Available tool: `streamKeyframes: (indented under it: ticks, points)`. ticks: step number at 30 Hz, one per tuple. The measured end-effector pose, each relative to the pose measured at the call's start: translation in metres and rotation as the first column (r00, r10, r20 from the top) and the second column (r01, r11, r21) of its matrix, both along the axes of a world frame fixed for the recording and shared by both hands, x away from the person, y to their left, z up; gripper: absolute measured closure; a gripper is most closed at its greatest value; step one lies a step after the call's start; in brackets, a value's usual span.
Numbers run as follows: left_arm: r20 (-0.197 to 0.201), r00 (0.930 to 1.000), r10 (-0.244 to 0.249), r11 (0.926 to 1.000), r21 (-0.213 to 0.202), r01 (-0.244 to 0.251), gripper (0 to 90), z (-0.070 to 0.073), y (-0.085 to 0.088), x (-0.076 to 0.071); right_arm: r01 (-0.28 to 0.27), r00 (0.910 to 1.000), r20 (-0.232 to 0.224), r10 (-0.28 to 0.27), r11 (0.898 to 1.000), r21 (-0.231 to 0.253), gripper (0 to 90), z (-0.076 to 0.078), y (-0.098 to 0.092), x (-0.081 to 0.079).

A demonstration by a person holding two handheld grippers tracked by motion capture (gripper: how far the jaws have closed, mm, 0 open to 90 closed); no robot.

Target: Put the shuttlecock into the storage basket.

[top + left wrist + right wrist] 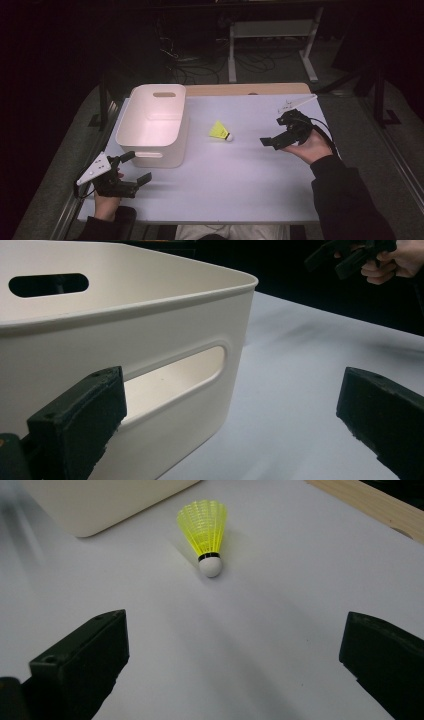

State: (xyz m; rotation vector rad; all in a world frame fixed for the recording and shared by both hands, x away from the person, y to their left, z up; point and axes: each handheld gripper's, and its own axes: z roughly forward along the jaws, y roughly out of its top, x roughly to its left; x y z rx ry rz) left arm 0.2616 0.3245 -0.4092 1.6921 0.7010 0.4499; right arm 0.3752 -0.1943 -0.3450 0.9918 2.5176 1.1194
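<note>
The right gripper [278, 135] is held above the right side of the table, its jaws spread wide with nothing between them. Its own view looks down past those two black jaws at the one shuttlecock [205, 535], which lies on its side on the white table top [280, 610], yellow skirt pointing away and white cork tip toward the gripper, well clear of both jaws. From the high view the shuttlecock [220, 131] sits near the middle of the table, between the right gripper and the bin.

The left gripper [134, 167] is down at the near left corner, also released, jaws apart and empty. It sits just beside the near wall of the single white bin [150, 124]; whether a jaw touches the wall I cannot tell. The left gripper view shows that wall close up, with an oval handle slot cut through it, and a second slot in the far wall [48, 284]. At the top right of that same view, the other hand [395, 262] and its gripper appear far off.

Count: two grippers, two hands, one shuttlecock, one bin, one table. The high view alone gives the bin's inside, which looks bare, a strip of wood [250, 89] along the table's far edge, and cables and a white frame [272, 30] on the dim floor beyond. The right gripper view alone shows the black band above the shuttlecock's cork.
</note>
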Motion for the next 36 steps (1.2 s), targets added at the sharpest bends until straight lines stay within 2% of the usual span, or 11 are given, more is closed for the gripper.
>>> streamKeyframes:
  ticks: [36]
  points:
    - [-0.004,1.0,0.001,1.0,-0.006,-0.001,0.0,0.0,0.0,0.001,-0.068,0.9976,-0.016,0.067,0.997,-0.039,0.0,0.002,0.032,0.041]
